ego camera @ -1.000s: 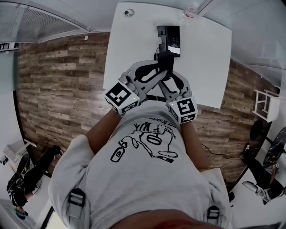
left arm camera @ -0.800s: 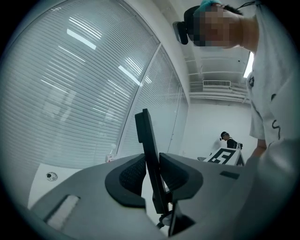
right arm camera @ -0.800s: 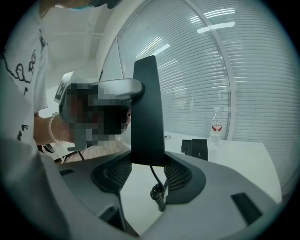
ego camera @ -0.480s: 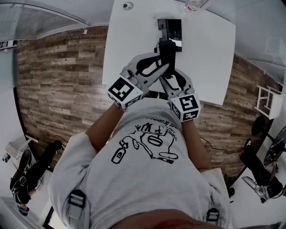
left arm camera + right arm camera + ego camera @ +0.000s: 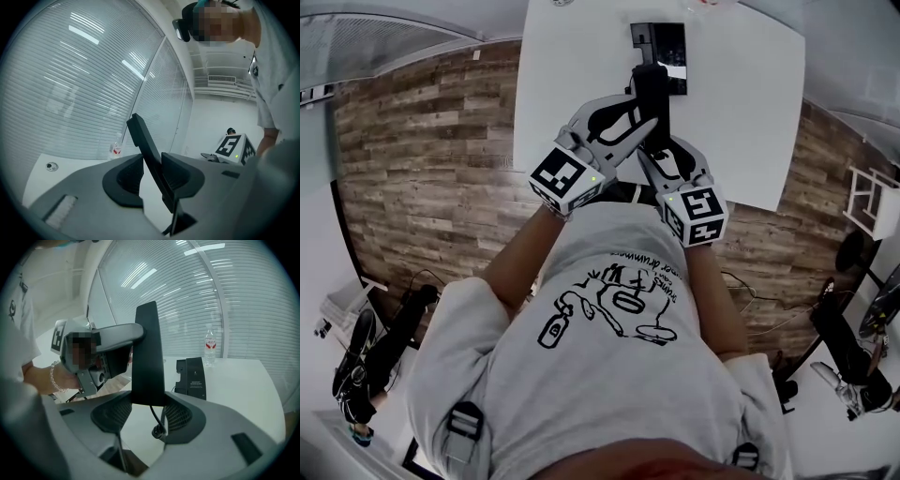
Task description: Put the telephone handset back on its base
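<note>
The black telephone handset [image 5: 652,94] hangs above the white table [image 5: 741,122], and both grippers grip it. My left gripper [image 5: 639,127] comes in from the left and my right gripper [image 5: 661,152] from below. In the head view its far end overlaps the near edge of the black base [image 5: 664,42]. The left gripper view has the handset [image 5: 145,150] tilted between the pads of the left gripper [image 5: 152,176]. Seen from the right gripper [image 5: 147,416], the handset [image 5: 147,352] stands upright with its cord [image 5: 157,423] dangling, and the base [image 5: 192,377] lies beyond.
A water bottle [image 5: 210,347] stands near the table's far edge behind the base. A round cable port [image 5: 51,166] sits in the table's far left corner. Wooden floor [image 5: 431,169] surrounds the table. Glass walls with blinds close off the far side.
Both grippers have carried the handset forward, away from the body and toward the base; its far end now overlaps the base's near edge. The grip looks unchanged.
</note>
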Demonstrator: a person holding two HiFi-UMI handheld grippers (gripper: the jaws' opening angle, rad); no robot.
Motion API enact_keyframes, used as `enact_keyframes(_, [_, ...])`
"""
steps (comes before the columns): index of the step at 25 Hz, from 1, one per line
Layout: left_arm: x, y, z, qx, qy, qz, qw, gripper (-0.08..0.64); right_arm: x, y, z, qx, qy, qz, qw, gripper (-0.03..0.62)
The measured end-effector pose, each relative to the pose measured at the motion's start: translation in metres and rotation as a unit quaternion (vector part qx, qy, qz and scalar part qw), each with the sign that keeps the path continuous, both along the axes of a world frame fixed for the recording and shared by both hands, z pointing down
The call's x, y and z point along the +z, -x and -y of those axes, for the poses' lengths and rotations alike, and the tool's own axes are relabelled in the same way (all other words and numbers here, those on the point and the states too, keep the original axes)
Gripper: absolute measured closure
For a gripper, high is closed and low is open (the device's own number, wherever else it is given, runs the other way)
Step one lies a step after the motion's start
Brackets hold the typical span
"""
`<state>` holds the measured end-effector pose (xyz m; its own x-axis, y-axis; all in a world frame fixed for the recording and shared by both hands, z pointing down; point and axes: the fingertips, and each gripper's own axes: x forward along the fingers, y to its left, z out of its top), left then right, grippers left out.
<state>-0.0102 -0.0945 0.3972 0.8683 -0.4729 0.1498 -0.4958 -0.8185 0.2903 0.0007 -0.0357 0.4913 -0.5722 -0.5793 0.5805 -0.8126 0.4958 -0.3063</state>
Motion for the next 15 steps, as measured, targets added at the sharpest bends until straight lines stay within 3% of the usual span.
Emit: enact_keyframes(15, [0.049,-0.01,0.026,-0.005,0.027,0.015,0.9995,0.437,0.041,-0.01,0.016,0.013,0.055,-0.006,0.998,0.388])
